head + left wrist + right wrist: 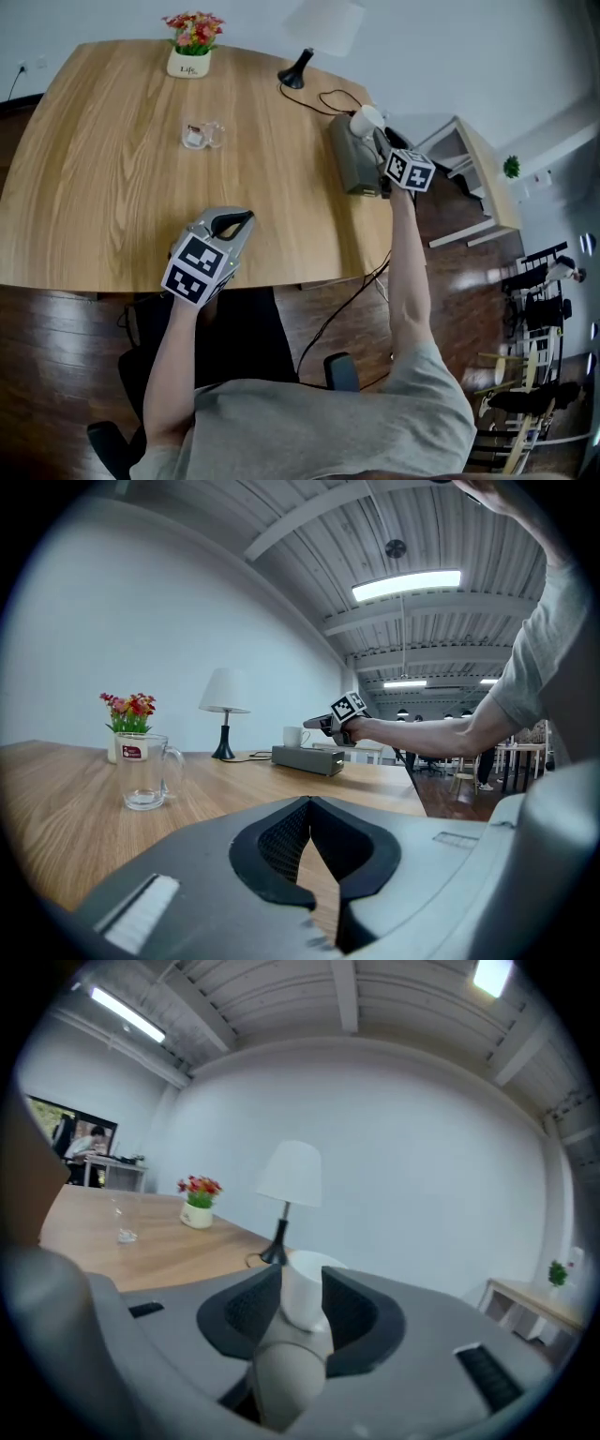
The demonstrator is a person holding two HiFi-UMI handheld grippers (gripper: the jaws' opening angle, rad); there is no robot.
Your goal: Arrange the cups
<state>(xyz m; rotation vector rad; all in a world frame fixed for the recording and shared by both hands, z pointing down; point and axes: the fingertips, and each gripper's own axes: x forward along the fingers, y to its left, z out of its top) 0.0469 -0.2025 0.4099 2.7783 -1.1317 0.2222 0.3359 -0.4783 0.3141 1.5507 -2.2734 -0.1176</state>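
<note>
A white cup (367, 118) stands at the far end of a grey box (349, 155) on the table's right side. My right gripper (380, 139) reaches over that box. In the right gripper view the white cup (302, 1309) stands between the open jaws of the right gripper (302, 1283), and I cannot tell whether the pads touch it. A clear glass mug (202, 135) sits alone mid-table and also shows as the glass mug (148, 772) in the left gripper view. My left gripper (236, 221) rests near the table's front edge, shut and empty, its tips (309, 804) meeting.
A white pot of flowers (191, 46) stands at the table's far edge, with a lamp (309, 42) and its black cable (328, 101) to its right. A low white side table (473, 178) is beyond the table's right edge. A black chair sits below me.
</note>
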